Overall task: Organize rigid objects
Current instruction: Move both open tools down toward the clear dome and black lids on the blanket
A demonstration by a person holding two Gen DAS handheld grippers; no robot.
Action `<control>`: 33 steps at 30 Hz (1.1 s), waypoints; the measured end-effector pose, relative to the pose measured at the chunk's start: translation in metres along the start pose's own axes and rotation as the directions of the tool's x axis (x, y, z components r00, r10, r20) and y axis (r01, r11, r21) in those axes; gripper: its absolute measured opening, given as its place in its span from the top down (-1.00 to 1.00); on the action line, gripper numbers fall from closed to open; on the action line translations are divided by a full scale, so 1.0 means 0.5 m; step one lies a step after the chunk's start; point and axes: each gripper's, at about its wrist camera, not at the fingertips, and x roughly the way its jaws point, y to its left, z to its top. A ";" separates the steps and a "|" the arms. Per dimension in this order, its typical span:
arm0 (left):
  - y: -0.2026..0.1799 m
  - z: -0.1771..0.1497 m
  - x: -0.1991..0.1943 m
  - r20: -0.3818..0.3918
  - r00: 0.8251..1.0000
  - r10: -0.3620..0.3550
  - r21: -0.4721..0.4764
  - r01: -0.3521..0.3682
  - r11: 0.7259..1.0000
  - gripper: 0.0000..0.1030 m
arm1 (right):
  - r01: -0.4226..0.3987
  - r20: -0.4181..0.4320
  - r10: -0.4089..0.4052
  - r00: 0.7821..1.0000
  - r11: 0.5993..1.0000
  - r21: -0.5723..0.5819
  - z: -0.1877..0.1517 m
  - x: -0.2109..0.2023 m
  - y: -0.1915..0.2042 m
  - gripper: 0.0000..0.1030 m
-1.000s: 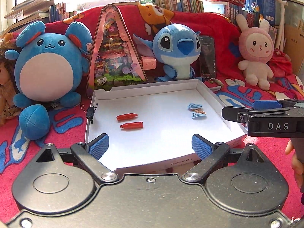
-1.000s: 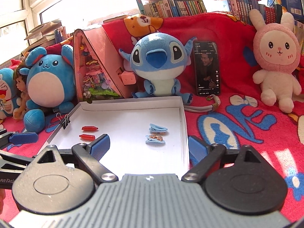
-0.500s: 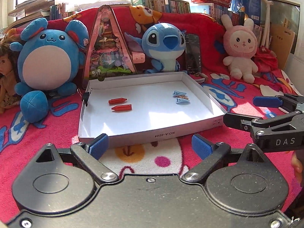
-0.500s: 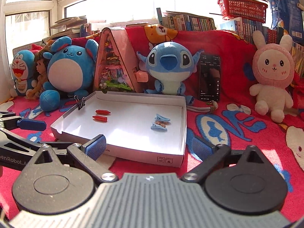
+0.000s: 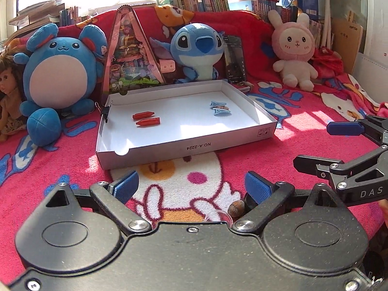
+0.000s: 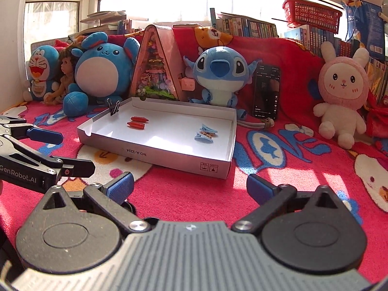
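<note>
Two red pieces point(image 5: 146, 118) lie side by side in left part of white tray point(image 5: 184, 145); blue clips point(image 5: 220, 107) bunched together near its right wall, well apart from red pair. Tray sits on red blanket point(image 5: 303, 131), black binder clip point(image 5: 106, 112) on its left rim. Plush toys line up behind. My left gripper point(image 5: 191, 189) spread wide, nothing between pads, short of tray. My right gripper point(image 6: 190, 186) jaws just been opening, now wide, empty.

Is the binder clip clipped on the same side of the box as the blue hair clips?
No: the binder clip sits on the box's left wall by the red pieces; the blue hair clips lie near the right wall.
</note>
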 end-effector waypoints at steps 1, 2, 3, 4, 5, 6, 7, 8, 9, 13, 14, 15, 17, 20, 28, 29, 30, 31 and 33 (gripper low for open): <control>-0.001 -0.003 -0.001 -0.002 1.000 -0.001 0.002 0.001 1.000 -0.83 | -0.001 -0.004 0.001 1.000 1.000 -0.003 -0.005 -0.001 0.001 -0.99; -0.002 -0.007 -0.003 -0.003 1.000 0.000 0.003 0.000 1.000 -0.83 | -0.002 -0.009 0.002 1.000 1.000 -0.008 -0.010 -0.003 0.002 -0.99; -0.003 -0.012 -0.004 -0.004 1.000 0.000 0.005 0.000 1.000 -0.83 | -0.002 -0.012 0.002 1.000 1.000 -0.010 -0.014 -0.004 0.002 -0.99; -0.004 -0.017 -0.006 -0.004 1.000 0.001 0.007 -0.001 1.000 -0.83 | -0.002 -0.016 0.002 1.000 1.000 -0.015 -0.019 -0.005 0.004 -0.99; -0.005 -0.021 -0.008 -0.004 1.000 0.002 0.010 -0.002 1.000 -0.83 | -0.003 -0.019 0.002 1.000 1.000 -0.019 -0.025 -0.007 0.005 -0.99; -0.006 -0.026 -0.009 -0.004 1.000 0.004 0.013 -0.004 1.000 -0.83 | -0.002 -0.022 0.002 1.000 1.000 -0.024 -0.029 -0.008 0.007 -0.99; -0.007 -0.030 -0.009 -0.005 1.000 0.005 0.017 -0.005 1.000 -0.83 | -0.001 -0.025 0.001 1.000 1.000 -0.027 -0.032 -0.009 0.008 -0.99; -0.008 -0.033 -0.010 -0.007 1.000 0.007 0.019 -0.007 1.000 -0.83 | 0.001 -0.030 -0.002 1.000 0.999 -0.033 -0.037 -0.010 0.010 -0.99; -0.008 -0.038 -0.011 -0.010 1.000 0.009 0.019 -0.009 1.000 -0.83 | 0.003 -0.033 -0.004 0.999 0.999 -0.038 -0.041 -0.011 0.011 -0.99; -0.006 -0.051 -0.008 -0.030 1.000 0.005 0.005 -0.005 1.000 -0.83 | 0.002 -0.051 -0.005 0.999 0.999 -0.054 -0.056 -0.011 0.016 -0.99; -0.004 -0.055 -0.007 -0.036 0.999 0.001 0.000 -0.001 1.000 -0.83 | 0.002 -0.053 -0.005 0.999 0.998 -0.057 -0.059 -0.012 0.017 -0.99; -0.002 -0.058 -0.006 -0.042 0.999 -0.002 -0.005 0.002 1.000 -0.83 | 0.002 -0.056 -0.006 0.998 0.998 -0.059 -0.063 -0.012 0.019 -0.99; -0.001 -0.063 -0.004 -0.049 0.999 -0.008 -0.012 0.008 1.000 -0.82 | 0.001 -0.062 -0.005 0.998 0.998 -0.060 -0.068 -0.012 0.020 -0.99; 0.000 -0.069 -0.003 -0.057 0.998 -0.014 -0.016 0.013 1.000 -0.77 | -0.003 -0.076 -0.001 0.997 0.998 -0.059 -0.076 -0.010 0.022 -0.99; 0.002 -0.081 0.005 -0.086 0.996 -0.039 -0.036 0.036 0.999 -0.56 | -0.017 -0.105 0.011 0.994 0.998 -0.057 -0.092 -0.003 0.028 -1.00; 0.003 -0.082 0.006 -0.089 0.995 -0.040 -0.038 0.037 0.999 -0.52 | -0.018 -0.107 0.011 0.994 0.998 -0.059 -0.094 -0.003 0.029 -0.99; 0.002 -0.082 0.007 -0.092 0.995 -0.040 -0.040 0.037 0.999 -0.48 | -0.018 -0.108 0.012 0.994 0.998 -0.061 -0.095 -0.002 0.031 -0.99; 0.003 -0.082 0.008 -0.094 0.995 -0.041 -0.042 0.037 0.998 -0.46 | -0.019 -0.109 0.012 0.994 0.998 -0.062 -0.096 -0.002 0.031 -0.99; 0.002 -0.083 0.009 -0.098 0.994 -0.044 -0.046 0.039 0.998 -0.42 | -0.027 -0.110 0.020 0.994 0.998 -0.062 -0.097 -0.002 0.033 -0.97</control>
